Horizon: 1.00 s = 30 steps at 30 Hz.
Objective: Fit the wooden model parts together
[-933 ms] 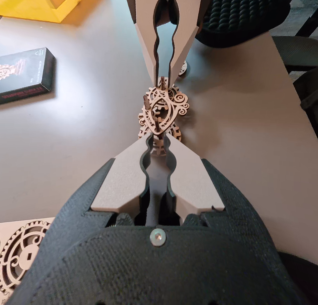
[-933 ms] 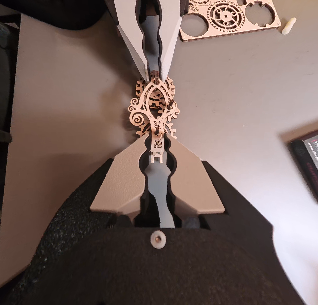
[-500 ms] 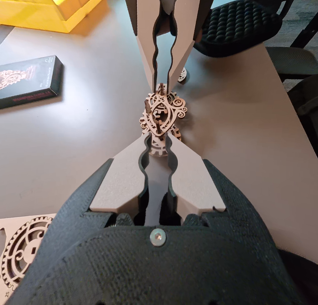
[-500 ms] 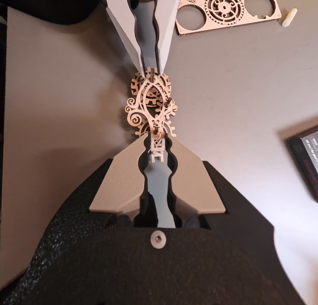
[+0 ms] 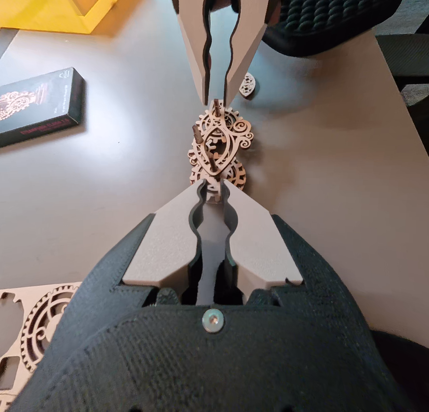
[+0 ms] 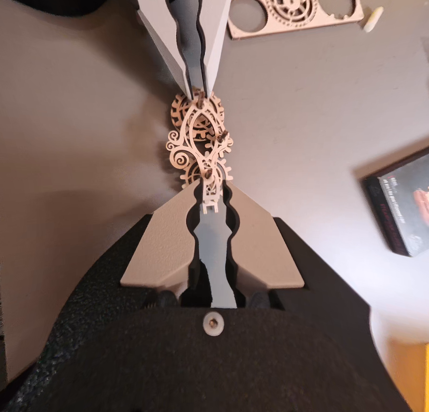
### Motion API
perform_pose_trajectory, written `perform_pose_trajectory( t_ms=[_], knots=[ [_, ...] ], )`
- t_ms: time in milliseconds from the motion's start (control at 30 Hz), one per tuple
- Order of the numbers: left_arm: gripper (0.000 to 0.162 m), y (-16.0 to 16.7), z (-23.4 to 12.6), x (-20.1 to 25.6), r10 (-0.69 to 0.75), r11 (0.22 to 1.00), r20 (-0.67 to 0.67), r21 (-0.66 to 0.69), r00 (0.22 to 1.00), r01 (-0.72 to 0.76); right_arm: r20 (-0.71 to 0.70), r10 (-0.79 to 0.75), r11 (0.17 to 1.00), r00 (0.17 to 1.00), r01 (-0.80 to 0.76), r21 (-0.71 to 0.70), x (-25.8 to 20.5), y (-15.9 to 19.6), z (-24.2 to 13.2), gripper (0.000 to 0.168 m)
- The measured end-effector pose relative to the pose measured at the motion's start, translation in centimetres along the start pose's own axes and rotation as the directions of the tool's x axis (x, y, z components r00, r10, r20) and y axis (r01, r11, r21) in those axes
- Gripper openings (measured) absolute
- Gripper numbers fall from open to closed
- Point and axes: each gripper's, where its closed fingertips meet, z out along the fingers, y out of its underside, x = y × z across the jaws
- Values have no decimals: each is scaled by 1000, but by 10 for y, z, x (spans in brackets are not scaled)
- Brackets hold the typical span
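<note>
Left wrist view: the grey desk [image 5: 325, 168] carries the wooden gear model [image 5: 219, 150] at its middle. Left of the model lies a black box [image 5: 39, 106], a small wooden piece [image 5: 248, 85] beyond it. My left fingers [image 5: 212, 187] clench the model's near end; my right fingers [image 6: 210, 187] clench its tabbed end opposite.

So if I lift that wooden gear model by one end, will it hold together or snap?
The wooden gear model is probably light, being thin fretwork. Its fine scrolls look fragile. The layers sit on small pegs, so they may slip apart if tilted.
</note>
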Motion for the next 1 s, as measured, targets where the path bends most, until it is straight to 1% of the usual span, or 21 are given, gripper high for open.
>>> perform_pose_trajectory(
  t_ms=[33,133,167,200,267,300,333,400,467,500,567,833,967,1000],
  knots=[
    [9,-2,-2,-1,-9,1000,-1,14,1000,9,-4,-4,1000,1000,4,20,-1,-7,-6,14],
    [11,-4,-6,-4,-33,999,-9,37,999,33,19,-2,991,1000,0,136,-12,-44,-17,13],
    [16,-2,-6,-3,-38,999,-18,32,999,39,28,15,988,999,-19,153,-16,-54,-14,12],
    [28,0,-5,-3,-48,999,-31,24,998,49,41,33,988,999,-38,147,-20,-59,-7,12],
    [55,3,-4,-2,-70,997,-43,12,997,70,49,37,996,998,-41,84,-26,-59,13,12],
    [62,3,-4,-2,-68,998,-41,12,997,69,17,35,998,999,-36,42,-22,-54,22,9],
    [66,3,-3,-3,-62,998,-35,12,997,63,-12,39,999,999,-39,4,-17,-50,28,5],
    [67,5,0,-1,-52,999,-38,-2,998,52,11,64,997,998,-63,-41,-18,-45,35,4],
    [65,14,5,0,-33,998,-30,-62,999,31,25,75,995,997,-73,-62,-19,-45,37,3],
    [61,18,7,-1,-27,996,-25,-85,999,25,21,76,994,997,-74,-79,-18,-45,37,2],
    [47,16,8,2,-33,997,-47,-74,998,29,25,91,990,996,-87,-114,-17,-45,38,0],
    [47,16,8,2,-5,997,-37,-78,999,2,73,133,969,988,-115,-219,-18,-44,39,0],
    [47,16,8,2,-10,997,-39,-74,999,7,63,124,975,990,-109,-193,-14,-50,36,0],
    [47,16,8,2,-10,997,-39,-73,999,7,59,101,977,993,-88,-195,-12,-51,35,3]
  ],
)
